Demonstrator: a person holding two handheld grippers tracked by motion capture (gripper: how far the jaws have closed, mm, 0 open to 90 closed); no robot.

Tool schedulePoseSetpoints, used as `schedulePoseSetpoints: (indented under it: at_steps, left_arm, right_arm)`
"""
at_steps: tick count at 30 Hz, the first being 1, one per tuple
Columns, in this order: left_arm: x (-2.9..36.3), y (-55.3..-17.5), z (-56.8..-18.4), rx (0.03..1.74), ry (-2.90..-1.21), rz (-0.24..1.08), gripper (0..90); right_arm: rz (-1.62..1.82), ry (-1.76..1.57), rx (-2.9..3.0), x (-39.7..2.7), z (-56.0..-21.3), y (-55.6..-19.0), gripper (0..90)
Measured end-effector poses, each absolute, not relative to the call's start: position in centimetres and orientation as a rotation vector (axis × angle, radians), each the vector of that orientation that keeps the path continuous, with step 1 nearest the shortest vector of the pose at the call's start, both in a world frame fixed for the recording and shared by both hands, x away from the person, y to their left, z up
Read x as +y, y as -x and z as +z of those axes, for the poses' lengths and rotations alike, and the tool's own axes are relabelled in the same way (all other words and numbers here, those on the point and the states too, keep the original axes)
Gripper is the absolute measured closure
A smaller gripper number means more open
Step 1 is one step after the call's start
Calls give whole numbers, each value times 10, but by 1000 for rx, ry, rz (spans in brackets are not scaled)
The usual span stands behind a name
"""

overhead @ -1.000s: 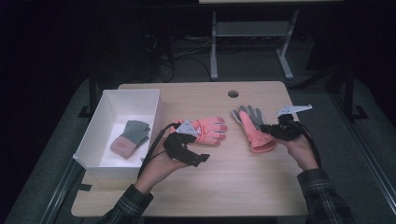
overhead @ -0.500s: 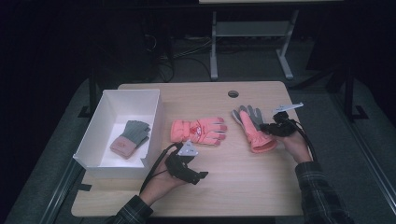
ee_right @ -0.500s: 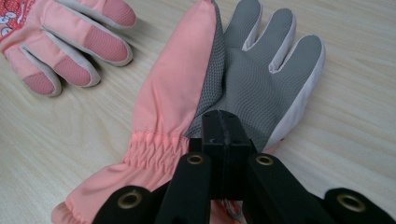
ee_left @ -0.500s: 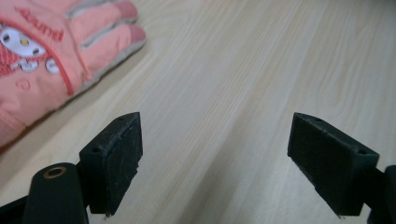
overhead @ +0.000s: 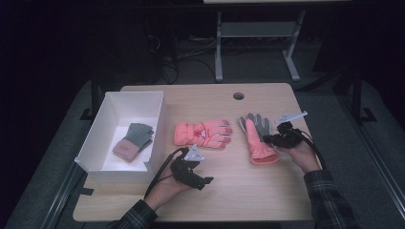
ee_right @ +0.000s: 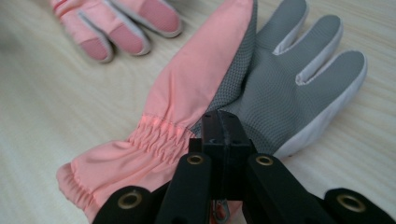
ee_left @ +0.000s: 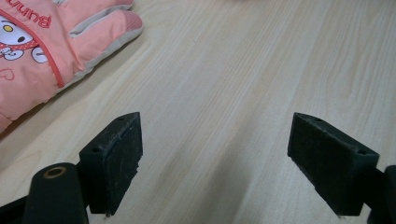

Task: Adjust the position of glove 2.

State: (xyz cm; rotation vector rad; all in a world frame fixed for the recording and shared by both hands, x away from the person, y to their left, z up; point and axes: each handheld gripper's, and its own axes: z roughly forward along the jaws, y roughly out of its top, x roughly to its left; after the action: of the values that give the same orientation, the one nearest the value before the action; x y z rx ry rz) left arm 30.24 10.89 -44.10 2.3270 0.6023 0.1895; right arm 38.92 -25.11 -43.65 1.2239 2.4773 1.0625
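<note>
So high view: right gripper [overhead: 276, 139] sat at palm-up glove [overhead: 256, 137], right of table centre. Left gripper view: jaws wide, empty, printed glove [ee_left: 42, 51] far-left. Right gripper view: jaws shut, fabric pinch unclear; regrip deeper before lifting.

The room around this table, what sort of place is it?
Probably a lab or recording workspace, not a home: a bare wooden table in a dark room, loose cables on the floor behind it, and a metal stand.

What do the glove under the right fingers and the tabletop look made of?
Glove: pink back looks like smooth woven synthetic with a gathered wrist; grey palm shows a fine dotted grip texture, perhaps rubberised. Tabletop: pale wood grain, matte, likely laminate.
</note>
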Motion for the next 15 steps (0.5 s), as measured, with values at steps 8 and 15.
schedulePoseSetpoints:
  at_steps: [8, 15]
  left_arm:
    - [109, -301, -442, 599, -2342, 170, 177]
    - [108, -300, -444, 600, -2357, 163, 176]
  right_arm:
    - [1055, -1169, 2530, -242, -435, -359, 900]
    - [1065, -1105, 2580, -232, -433, -327, 900]
